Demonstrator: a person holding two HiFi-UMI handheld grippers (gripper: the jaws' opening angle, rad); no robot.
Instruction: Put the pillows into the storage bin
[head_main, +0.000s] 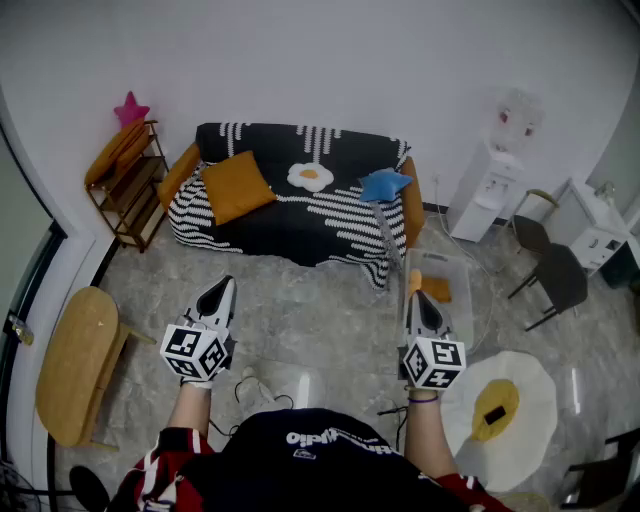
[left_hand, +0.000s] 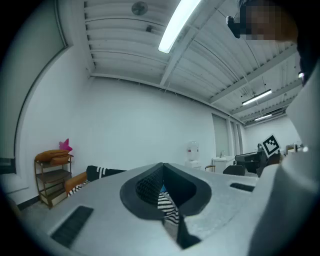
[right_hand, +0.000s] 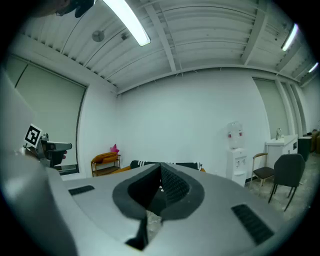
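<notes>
1. The sofa (head_main: 290, 228) carries an orange pillow (head_main: 238, 186), an egg-shaped pillow (head_main: 310, 177) and a blue pillow (head_main: 385, 184).
2. The clear storage bin (head_main: 458, 265) stands by the sofa's right end, handy for loading; something orange (head_main: 436, 289) lies inside.
3. The left gripper (head_main: 221, 287) and right gripper (head_main: 421, 300) hover well short of the sofa, jaws closed and empty, likely just approaching.

An orange pillow (head_main: 238, 186) leans on the sofa's (head_main: 290, 225) left side, a fried-egg pillow (head_main: 310, 177) lies at its middle, and a blue pillow (head_main: 384, 184) sits at its right end. The clear bin (head_main: 463, 290) stands open near the sofa's right corner, holding a small orange pillow (head_main: 436, 289).
</notes>
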